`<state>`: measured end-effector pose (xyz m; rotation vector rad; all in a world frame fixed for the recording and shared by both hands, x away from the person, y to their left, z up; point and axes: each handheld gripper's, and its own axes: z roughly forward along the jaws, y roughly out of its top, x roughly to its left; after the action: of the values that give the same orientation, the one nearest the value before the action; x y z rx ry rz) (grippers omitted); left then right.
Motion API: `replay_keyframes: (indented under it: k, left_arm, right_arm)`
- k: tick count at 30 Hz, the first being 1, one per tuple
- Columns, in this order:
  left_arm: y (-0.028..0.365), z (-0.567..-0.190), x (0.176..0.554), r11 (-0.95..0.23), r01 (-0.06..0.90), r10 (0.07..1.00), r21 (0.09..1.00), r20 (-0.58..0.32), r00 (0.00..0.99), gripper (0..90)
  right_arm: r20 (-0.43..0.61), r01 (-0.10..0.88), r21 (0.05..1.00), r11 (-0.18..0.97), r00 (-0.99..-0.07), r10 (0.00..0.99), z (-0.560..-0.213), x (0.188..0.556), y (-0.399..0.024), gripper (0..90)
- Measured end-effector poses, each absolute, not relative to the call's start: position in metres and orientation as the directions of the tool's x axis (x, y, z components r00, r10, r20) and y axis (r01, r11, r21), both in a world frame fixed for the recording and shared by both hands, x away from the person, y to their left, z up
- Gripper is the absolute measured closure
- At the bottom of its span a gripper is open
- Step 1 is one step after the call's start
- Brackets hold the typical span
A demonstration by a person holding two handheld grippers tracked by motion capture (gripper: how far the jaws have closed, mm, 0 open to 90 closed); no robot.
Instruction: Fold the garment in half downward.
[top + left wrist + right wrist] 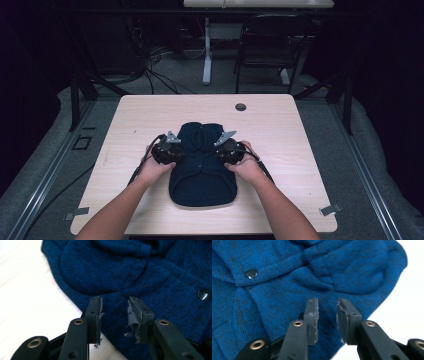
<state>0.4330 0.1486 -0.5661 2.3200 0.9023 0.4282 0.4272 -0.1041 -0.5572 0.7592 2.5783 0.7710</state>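
Two forearms reach in from the near edge of the table [280, 115], one hand to each side of a single dark blue knit garment [202, 170] lying folded at the table's middle. The left gripper [113, 312] hovers over the garment's left edge, jaws apart, holding nothing. The right gripper [327, 315] hovers over its right edge, jaws likewise apart and empty. One dark snap button [251, 273] shows on the knit.

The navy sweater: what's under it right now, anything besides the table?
Around the navy sweater only the pale wooden table shows. Both grippers, left and right, hang open over its folded edges. Whatever lies beneath the folded knit is covered.
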Motion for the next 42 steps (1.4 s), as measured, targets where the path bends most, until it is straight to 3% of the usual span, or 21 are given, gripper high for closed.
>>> replay_keyframes:
  k: [9, 33, 36, 42]
  left_arm:
    - [0.149, -0.567, 0.431, -0.613, 0.489, 0.667, 0.621, 0.074, 0.741, 70.5]
    - [0.152, -0.565, 0.383, -0.681, 0.436, 0.561, 0.589, 0.037, 0.827, 72.1]
    - [0.151, -0.561, 0.384, -0.690, 0.429, 0.558, 0.583, 0.052, 0.828, 69.1]
    - [0.151, -0.542, 0.403, -0.656, 0.433, 0.584, 0.618, 0.053, 0.810, 66.5]
  right_arm:
    - [-0.156, 0.388, 0.565, 0.728, -0.816, 0.556, -0.564, 0.423, -0.105, 84.1]
    - [-0.108, 0.335, 0.528, 0.780, -0.885, 0.453, -0.560, 0.376, -0.110, 84.5]
    - [-0.105, 0.332, 0.514, 0.791, -0.891, 0.443, -0.555, 0.373, -0.108, 79.8]
    - [-0.111, 0.329, 0.558, 0.762, -0.881, 0.461, -0.535, 0.385, -0.109, 79.5]
